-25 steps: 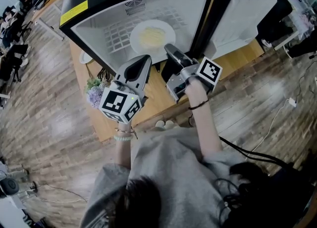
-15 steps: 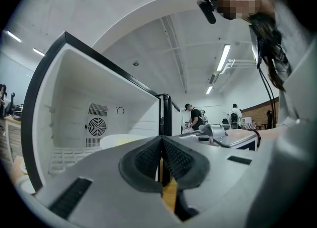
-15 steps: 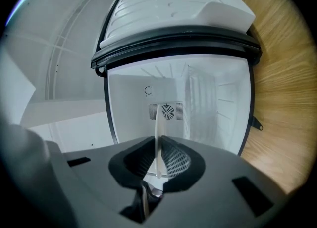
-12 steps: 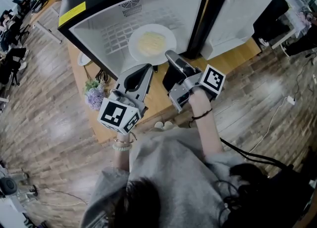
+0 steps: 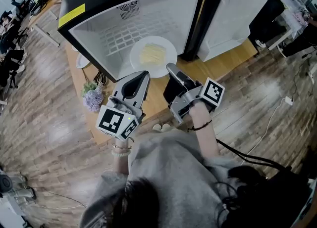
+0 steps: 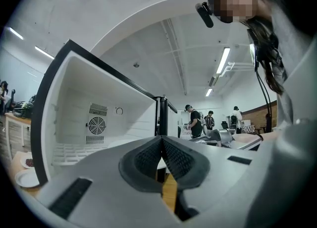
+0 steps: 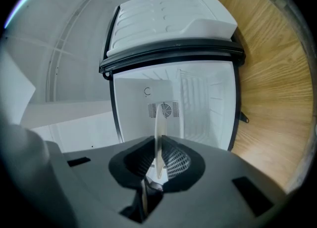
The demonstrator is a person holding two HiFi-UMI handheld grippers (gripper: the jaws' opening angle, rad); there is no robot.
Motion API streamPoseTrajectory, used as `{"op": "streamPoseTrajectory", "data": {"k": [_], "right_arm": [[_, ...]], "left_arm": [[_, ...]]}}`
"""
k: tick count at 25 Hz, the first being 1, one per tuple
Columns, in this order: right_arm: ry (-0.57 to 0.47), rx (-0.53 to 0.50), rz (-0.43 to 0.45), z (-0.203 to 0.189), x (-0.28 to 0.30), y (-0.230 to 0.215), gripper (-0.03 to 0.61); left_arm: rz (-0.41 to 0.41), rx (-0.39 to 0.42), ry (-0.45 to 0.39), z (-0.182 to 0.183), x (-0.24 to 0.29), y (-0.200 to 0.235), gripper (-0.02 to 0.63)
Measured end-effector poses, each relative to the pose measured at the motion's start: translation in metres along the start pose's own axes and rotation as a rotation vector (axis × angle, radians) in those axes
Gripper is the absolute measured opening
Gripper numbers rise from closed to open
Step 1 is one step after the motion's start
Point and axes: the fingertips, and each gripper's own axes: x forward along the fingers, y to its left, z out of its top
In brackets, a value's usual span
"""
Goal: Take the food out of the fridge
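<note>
A white plate (image 5: 153, 56) with a pale yellow food on it sticks half out of the open fridge (image 5: 124, 22), over the fridge's front edge. My right gripper (image 5: 171, 68) is shut on the plate's near rim. In the right gripper view the plate (image 7: 158, 128) stands edge-on between the pads, with the white fridge interior (image 7: 198, 103) behind it. My left gripper (image 5: 142, 76) hovers just left of the plate, shut and empty. Its closed jaws (image 6: 162, 145) point level past the fridge interior (image 6: 94, 123).
The fridge stands on a wooden table (image 5: 158, 96) with its white door (image 5: 233, 17) swung open to the right. A bunch of flowers (image 5: 92, 96) and a small plate (image 5: 81, 62) sit on the table at the left. Several people stand in the far room (image 6: 198, 120).
Both grippers have drawn back toward the person. The plate has come with the right gripper, from deep on the fridge's shelf to its front edge.
</note>
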Motion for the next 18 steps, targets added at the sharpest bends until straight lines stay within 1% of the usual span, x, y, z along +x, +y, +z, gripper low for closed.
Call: {"op": "streamPoseTrajectory", "data": {"k": [11, 18], "right_arm": [[-0.012, -0.009, 0.013, -0.0031, -0.0098, 0.0037, 0.041], [-0.011, -0.022, 0.019, -0.0033, -0.0088, 0.0059, 0.041]], "left_arm": [[-0.016, -0.001, -0.021, 0.0069, 0.0006, -0.0081, 0.008], [-0.022, -0.003, -0.018, 0.0060, 0.0004, -0.0093, 0.008]]}}
